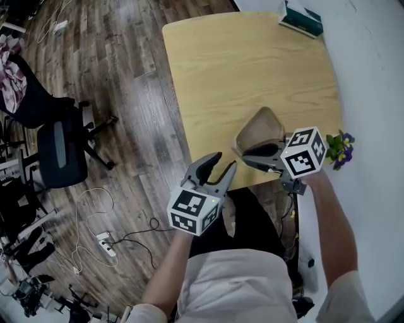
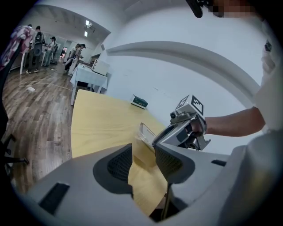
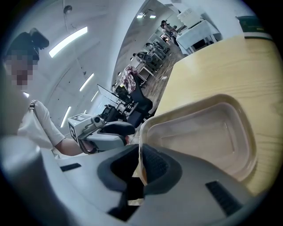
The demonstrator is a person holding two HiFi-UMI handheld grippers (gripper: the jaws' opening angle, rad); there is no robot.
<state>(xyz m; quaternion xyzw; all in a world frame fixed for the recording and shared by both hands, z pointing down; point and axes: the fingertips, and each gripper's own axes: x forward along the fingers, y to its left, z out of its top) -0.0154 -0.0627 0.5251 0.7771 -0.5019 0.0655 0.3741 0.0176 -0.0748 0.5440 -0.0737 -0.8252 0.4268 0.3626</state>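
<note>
Floor: dark wood planks (image 1: 126,63), left of the table in the head view, strewn with loose cables.
Table: pale wood top (image 1: 252,69) with rounded corners, set against a white wall.
Office chair: black, on castors (image 1: 60,148), well apart from the table on the planks.
Clear plastic container: shallow tray with a rounded rim (image 1: 260,129), tilted up over the table's near edge, open side turned toward the right gripper's camera (image 3: 208,132). Impossible to tell whether its far edge rests on the wood.
Right gripper: marker cube uppermost, jaws (image 1: 246,155) pointing left and closed tight on the container's near rim. Thin clear wall pinched between the two dark pads in the right gripper view (image 3: 138,161).
Left gripper: just off the table's near edge (image 1: 225,161), close beside the right gripper and aimed at the container. Jaws apart with nothing between them, only bare tabletop showing through the gap in the left gripper view (image 2: 142,161).
Green box: at the table's far corner (image 1: 301,17), well apart from both grippers.
Flowers: small purple and yellow sprig (image 1: 338,148), just beside the right gripper's cube at the table's right edge.
Power strip: white (image 1: 105,243), on the floor among the cables.
</note>
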